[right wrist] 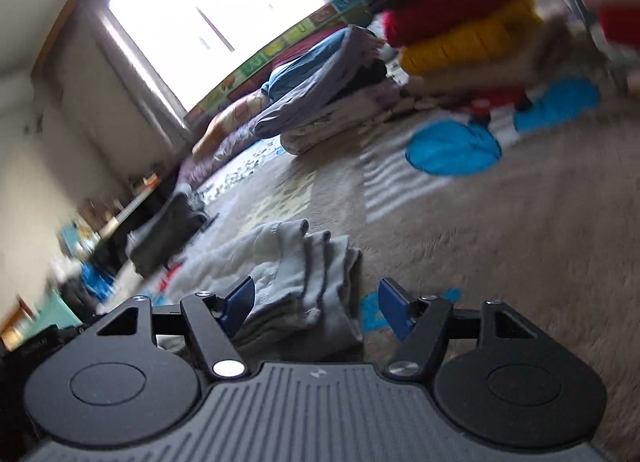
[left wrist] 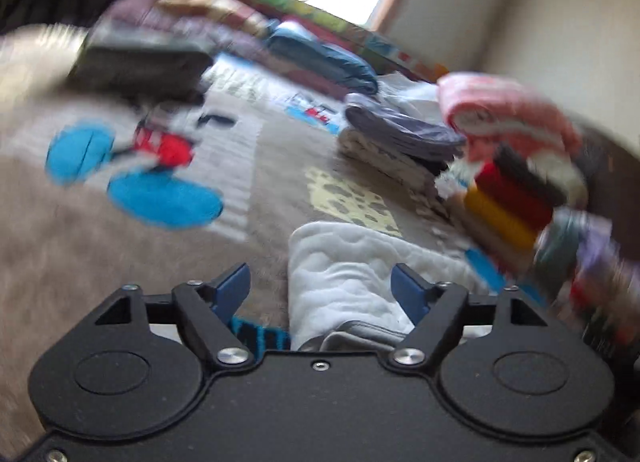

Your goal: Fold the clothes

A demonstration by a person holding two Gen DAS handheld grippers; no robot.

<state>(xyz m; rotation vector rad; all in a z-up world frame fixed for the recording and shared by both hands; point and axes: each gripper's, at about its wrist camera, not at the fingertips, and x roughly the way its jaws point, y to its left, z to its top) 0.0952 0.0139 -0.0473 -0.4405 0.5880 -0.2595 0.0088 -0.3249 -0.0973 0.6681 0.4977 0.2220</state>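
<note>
A folded pale grey-white garment (left wrist: 340,274) lies on the beige blanket (left wrist: 80,254) just ahead of my left gripper (left wrist: 322,288). Its blue pads stand apart and do not press the cloth, which lies between and below them. In the right wrist view the same folded garment (right wrist: 296,282) shows layered grey edges. My right gripper (right wrist: 316,302) is open over it, the left pad close to the fold, the right pad off the cloth. Both views are blurred and tilted.
A tall stack of folded clothes (left wrist: 508,190) in pink, red, yellow and tan stands at the right; the same stack (right wrist: 460,22) appears top right. Folded grey and purple bedding (left wrist: 400,134) and a dark folded pile (left wrist: 140,62) lie farther off. A window (right wrist: 208,18) and walls lie beyond.
</note>
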